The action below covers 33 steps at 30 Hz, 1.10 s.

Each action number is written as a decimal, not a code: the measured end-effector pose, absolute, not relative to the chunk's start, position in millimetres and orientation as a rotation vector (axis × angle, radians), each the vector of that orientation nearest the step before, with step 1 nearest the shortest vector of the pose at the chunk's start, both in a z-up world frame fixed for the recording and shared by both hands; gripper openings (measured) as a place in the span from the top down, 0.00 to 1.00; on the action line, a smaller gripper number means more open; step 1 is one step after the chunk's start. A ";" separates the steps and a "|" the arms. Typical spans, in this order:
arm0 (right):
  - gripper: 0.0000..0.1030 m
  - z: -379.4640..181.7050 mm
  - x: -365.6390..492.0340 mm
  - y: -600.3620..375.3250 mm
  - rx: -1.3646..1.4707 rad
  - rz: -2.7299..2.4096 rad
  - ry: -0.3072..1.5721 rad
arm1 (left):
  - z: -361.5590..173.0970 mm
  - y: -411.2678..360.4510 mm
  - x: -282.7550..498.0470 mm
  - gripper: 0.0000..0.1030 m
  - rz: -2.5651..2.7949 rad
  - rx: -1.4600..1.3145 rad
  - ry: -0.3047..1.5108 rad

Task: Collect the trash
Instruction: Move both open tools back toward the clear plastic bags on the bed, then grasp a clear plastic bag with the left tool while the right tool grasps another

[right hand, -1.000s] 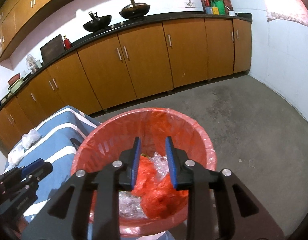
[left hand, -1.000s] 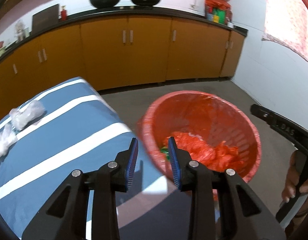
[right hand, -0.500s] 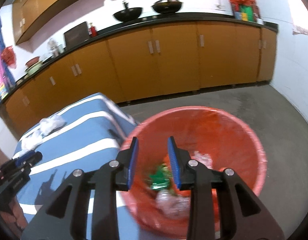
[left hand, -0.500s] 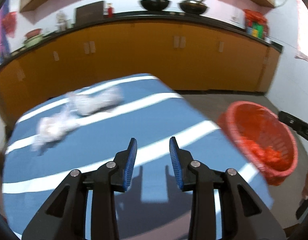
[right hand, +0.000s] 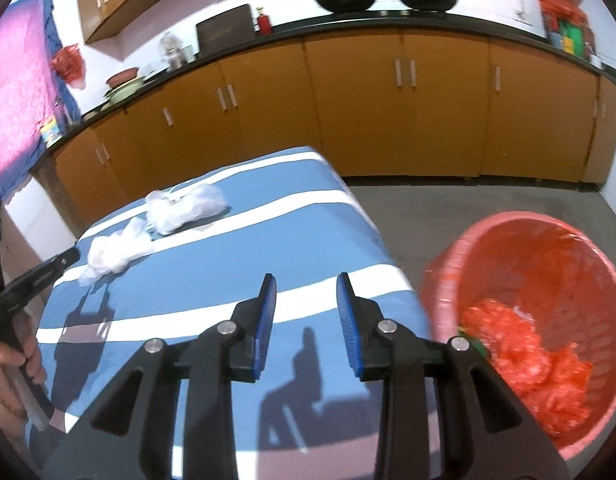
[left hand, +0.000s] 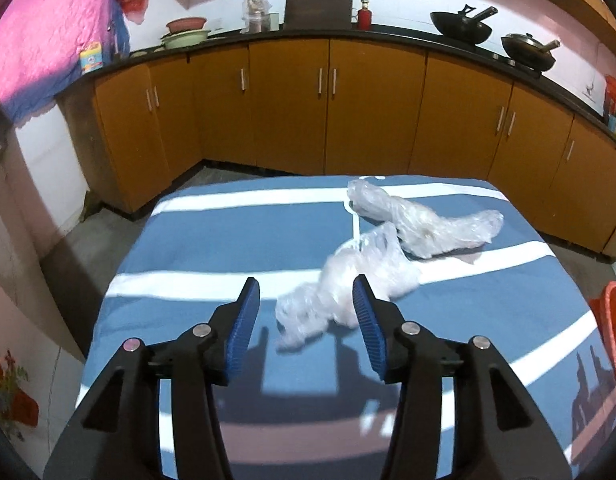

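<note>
Two crumpled clear plastic bags lie on a table [left hand: 228,248] covered in blue cloth with white stripes. The near bag [left hand: 347,280] sits just ahead of my left gripper [left hand: 306,300], whose jaws are opening; the blue pads flank the bag's near end without pressing on it. The far bag [left hand: 423,224] lies beyond it to the right. My right gripper [right hand: 306,300] hovers open and holds nothing over the table's right part [right hand: 268,220]. Beside that edge stands the red basket [right hand: 435,280] lined with red plastic, trash inside. Both bags [right hand: 184,208] [right hand: 112,252] show far left there.
Orange cabinets under a dark counter with woks and bowls run along the back wall. Grey floor surrounds the table. The basket's rim [left hand: 611,312] shows at the right edge of the left wrist view. A hand [right hand: 12,360] holds the left gripper [right hand: 48,270].
Both grippers have swung left, away from the basket and over the table. The left one now faces the plastic bags with wider jaws. The right one no longer hangs over the basket.
</note>
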State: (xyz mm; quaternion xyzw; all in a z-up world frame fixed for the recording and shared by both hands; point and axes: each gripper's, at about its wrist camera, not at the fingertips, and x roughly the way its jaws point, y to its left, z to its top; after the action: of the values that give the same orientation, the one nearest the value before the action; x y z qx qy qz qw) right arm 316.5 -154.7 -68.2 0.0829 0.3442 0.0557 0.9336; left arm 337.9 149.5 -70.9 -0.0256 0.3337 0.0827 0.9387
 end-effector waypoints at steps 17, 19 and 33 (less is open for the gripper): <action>0.69 -87.5 334.9 -112.5 0.145 0.150 0.757 | -102.6 141.0 359.4 0.76 0.048 -0.003 0.764; 0.69 -88.4 334.1 -110.3 0.139 0.152 0.759 | -102.9 143.3 359.4 0.80 0.050 -0.016 0.770; 0.69 -88.7 364.7 -66.2 0.115 0.238 0.769 | -93.5 222.0 303.1 0.84 0.258 -0.080 0.746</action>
State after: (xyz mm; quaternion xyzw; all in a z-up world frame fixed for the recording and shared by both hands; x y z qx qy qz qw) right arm 364.7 -66.2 -88.7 0.0558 0.3738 0.1160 0.9185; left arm 303.1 222.0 -93.5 -0.0388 0.3634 0.1258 0.9223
